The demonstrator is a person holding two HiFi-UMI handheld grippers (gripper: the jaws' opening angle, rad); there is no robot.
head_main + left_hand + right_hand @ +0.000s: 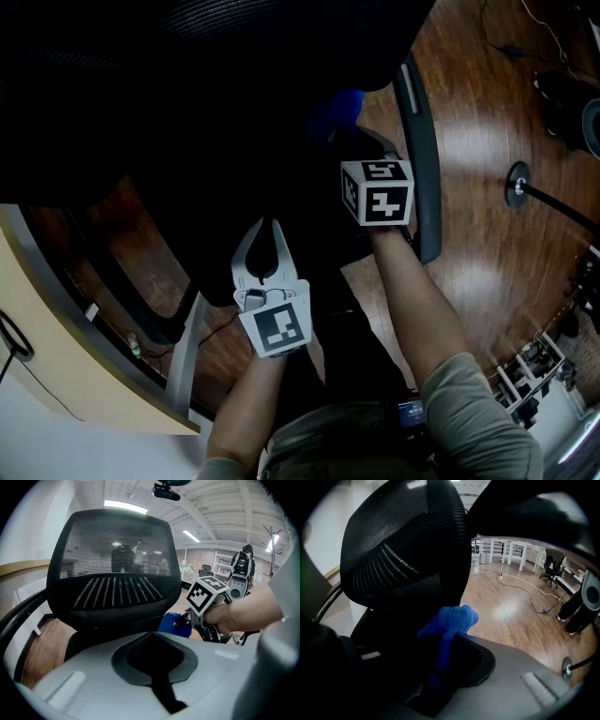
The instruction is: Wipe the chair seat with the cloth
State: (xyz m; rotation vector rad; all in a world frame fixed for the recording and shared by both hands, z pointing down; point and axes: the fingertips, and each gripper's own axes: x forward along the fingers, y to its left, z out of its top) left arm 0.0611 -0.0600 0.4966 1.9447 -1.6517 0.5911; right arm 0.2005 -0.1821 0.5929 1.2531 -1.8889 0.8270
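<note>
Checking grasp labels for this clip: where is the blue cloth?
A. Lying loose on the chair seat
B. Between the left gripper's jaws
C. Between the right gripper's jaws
C: the blue cloth stands pinched between the jaws of the right gripper, as the right gripper view shows.

We mark the cloth as bright blue against the chair back, a black mesh with fine horizontal ribbing. At 3 o'clock in the head view, the floor shows brown wood grain. The left claw is pale grey; its cube bears black-and-white squares.
</note>
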